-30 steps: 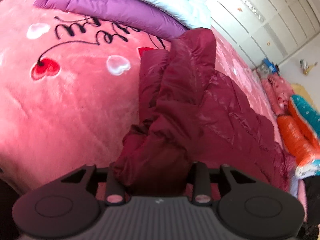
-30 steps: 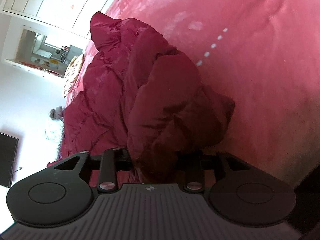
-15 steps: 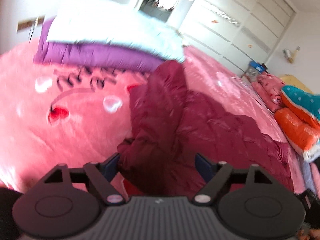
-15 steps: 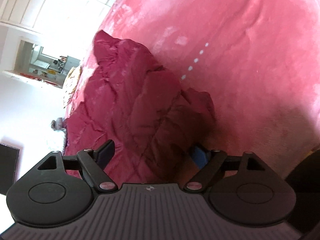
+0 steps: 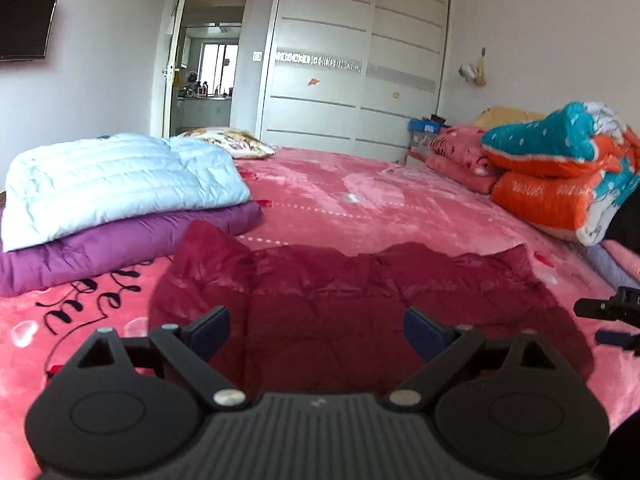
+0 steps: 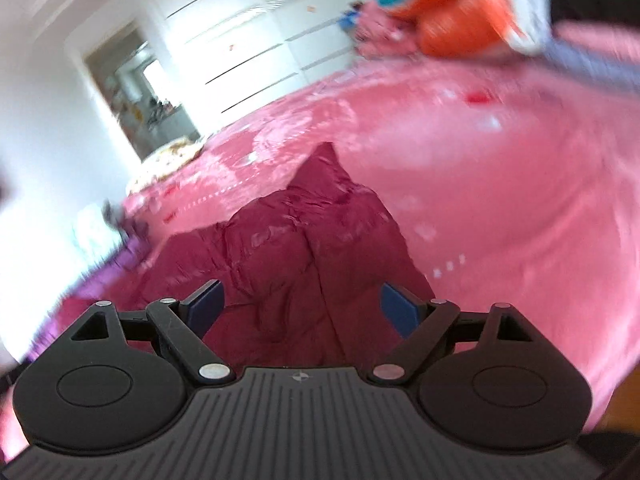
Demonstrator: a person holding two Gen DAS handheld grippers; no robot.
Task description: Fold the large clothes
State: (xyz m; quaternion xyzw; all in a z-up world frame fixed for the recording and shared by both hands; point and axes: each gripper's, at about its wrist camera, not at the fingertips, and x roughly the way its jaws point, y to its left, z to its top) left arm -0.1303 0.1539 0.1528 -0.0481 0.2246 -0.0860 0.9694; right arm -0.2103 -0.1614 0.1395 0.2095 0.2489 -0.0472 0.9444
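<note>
Maroon puffer coat (image 5: pixel 360 292), shiny quilted shell, lies folded and fairly flat on the plush pink blanket (image 5: pixel 380 204), one corner peaked up at left. Left gripper (image 5: pixel 316 332) spread wide, blue pads (image 5: pixel 212 330) apart, nothing between them, above the coat's near edge. Right gripper (image 6: pixel 302 308) also spread, empty, over the coat (image 6: pixel 288 256); that view is motion-blurred. Light blue quilted coat (image 5: pixel 116 180) stacked on a purple one (image 5: pixel 120 240), folded, left of the maroon coat. Orange-teal bedding (image 5: pixel 560 172) piled at right.
</note>
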